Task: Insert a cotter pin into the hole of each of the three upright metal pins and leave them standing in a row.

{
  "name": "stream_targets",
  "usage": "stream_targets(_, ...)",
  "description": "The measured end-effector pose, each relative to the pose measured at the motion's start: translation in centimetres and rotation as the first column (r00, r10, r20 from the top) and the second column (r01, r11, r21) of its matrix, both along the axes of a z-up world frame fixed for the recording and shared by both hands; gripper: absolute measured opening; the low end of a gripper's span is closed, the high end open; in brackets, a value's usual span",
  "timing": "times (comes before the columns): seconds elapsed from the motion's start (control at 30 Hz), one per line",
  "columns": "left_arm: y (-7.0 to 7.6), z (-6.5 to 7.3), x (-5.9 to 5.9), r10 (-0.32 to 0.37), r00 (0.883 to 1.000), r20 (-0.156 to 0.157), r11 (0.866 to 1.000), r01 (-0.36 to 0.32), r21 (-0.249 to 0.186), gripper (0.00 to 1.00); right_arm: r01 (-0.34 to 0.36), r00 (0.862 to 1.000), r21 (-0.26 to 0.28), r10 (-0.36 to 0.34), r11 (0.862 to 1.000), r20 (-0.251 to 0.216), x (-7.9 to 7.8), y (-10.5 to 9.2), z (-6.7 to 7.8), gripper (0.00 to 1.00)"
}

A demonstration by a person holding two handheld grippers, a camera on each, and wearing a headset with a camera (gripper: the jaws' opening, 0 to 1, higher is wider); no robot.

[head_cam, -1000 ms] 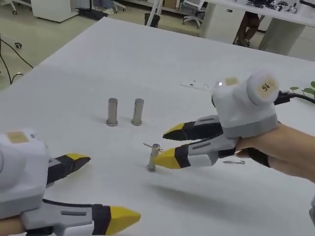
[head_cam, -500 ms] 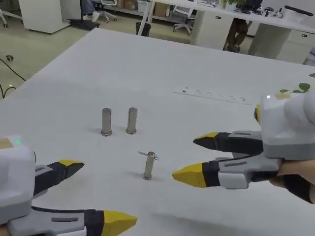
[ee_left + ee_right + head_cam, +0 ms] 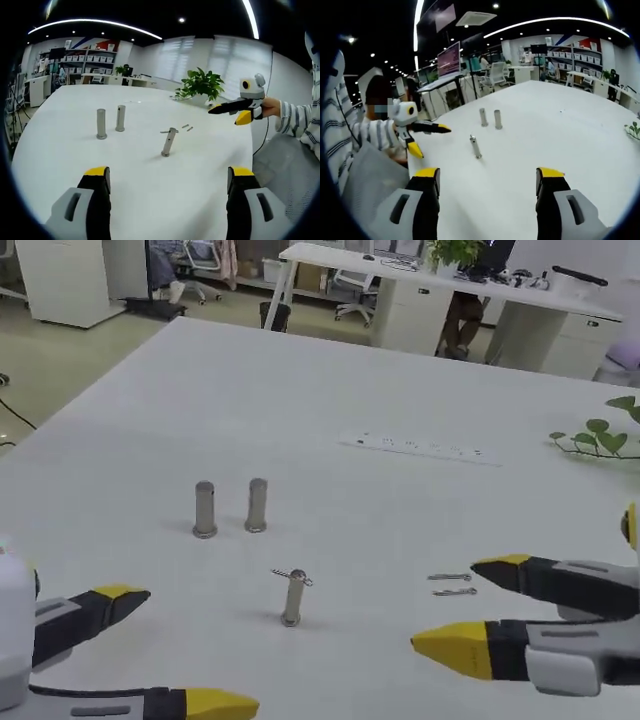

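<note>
Head view: the yellow-tipped right gripper (image 3: 470,605) gapes empty near the white table's (image 3: 330,380) right edge, with two loose wire cotter pins (image 3: 450,584) just beside its far jaw.

Left gripper view: the left gripper (image 3: 167,172) is spread and empty. The short steel pin carrying a cotter pin (image 3: 168,142) stands ahead, apart.

Right gripper view: that pin (image 3: 476,146) stands well beyond the jaws.

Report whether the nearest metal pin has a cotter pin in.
In: a cotter pin crosses the top of the near metal pin.

This is looking like an open-plan office-lab: beyond the white workbench (image 3: 300,390), desks (image 3: 330,257) and swivel chairs (image 3: 352,295) are standing, shelves of storage bins (image 3: 82,55) are lining the wall behind it, and a monitor (image 3: 449,59) is glowing beside it.
</note>
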State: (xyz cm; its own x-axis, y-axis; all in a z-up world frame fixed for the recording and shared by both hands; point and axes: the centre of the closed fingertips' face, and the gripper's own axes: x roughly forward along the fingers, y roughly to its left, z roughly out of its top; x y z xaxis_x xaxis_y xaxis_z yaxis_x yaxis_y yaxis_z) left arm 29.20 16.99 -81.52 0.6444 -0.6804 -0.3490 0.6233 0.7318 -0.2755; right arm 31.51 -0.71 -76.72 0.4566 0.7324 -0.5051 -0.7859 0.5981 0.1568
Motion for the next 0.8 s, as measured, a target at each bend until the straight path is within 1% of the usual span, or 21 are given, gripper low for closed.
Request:
stream_targets(0.03,0.0,0.1,0.0,0.001,1.000,-0.002,1.000,-0.001,-0.006,0.98,0.023,1.000,0.001,-0.023,1.000,0.009,0.0,-0.4,0.1,0.85)
stream_targets(0.1,0.0,0.2,0.0,0.002,1.000,0.003,1.000,-0.002,-0.010,0.99,0.040,0.999,0.005,-0.040,0.999,0.012,-0.2,-0.9,0.1,0.92)
stream_targets(0.17,0.1,0.3,0.0,0.006,1.000,0.001,1.000,-0.006,-0.013,0.99,0.060,0.998,0.007,-0.060,0.998,0.018,-0.2,-1.4,0.1,0.93)
stream_targets(0.23,0.2,0.2,0.0,0.007,1.000,-0.005,1.000,-0.007,-0.016,0.99,0.085,0.996,0.015,-0.085,0.996,0.010,-0.1,-1.9,0.0,0.94)
stream_targets(0.33,0.2,-0.1,-0.1,-0.007,1.000,-0.016,1.000,0.007,-0.004,0.99,0.117,0.993,0.031,-0.117,0.993,-0.001,-0.1,-2.5,0.1,0.99)
stream_targets(0.43,0.2,0.0,-0.1,-0.009,1.000,-0.015,1.000,0.009,-0.015,0.99,0.144,0.990,0.048,-0.144,0.988,-0.005,-0.1,-2.9,0.2,1.00)
stream_targets(0.53,0.3,-0.2,-0.1,-0.011,1.000,-0.019,1.000,0.011,-0.009,0.99,0.169,0.985,0.065,-0.168,0.983,-0.032,-0.4,-3.3,0.0,1.00)
stream_targets(0.6,0.4,-0.1,0.0,-0.013,1.000,-0.003,1.000,0.013,0.001,0.98,0.173,0.984,0.063,-0.170,0.983,-0.047,-0.7,-3.4,-0.3,1.00)
stream_targets(0.63,0.3,-0.1,0.0,-0.015,1.000,-0.001,1.000,0.015,0.000,0.98,0.175,0.983,0.061,-0.172,0.983,-0.059,-0.9,-3.5,-0.6,1.00)
stream_targets(0.73,0.4,0.0,0.2,-0.014,1.000,-0.007,1.000,0.014,-0.009,0.99,0.196,0.977,0.048,-0.191,0.979,-0.091,-1.4,-3.8,-1.5,1.00)
stream_targets(0.8,0.5,0.1,0.5,-0.013,1.000,-0.007,1.000,0.013,-0.008,0.98,0.207,0.975,0.041,-0.203,0.977,-0.095,-1.7,-3.9,-1.9,1.00)
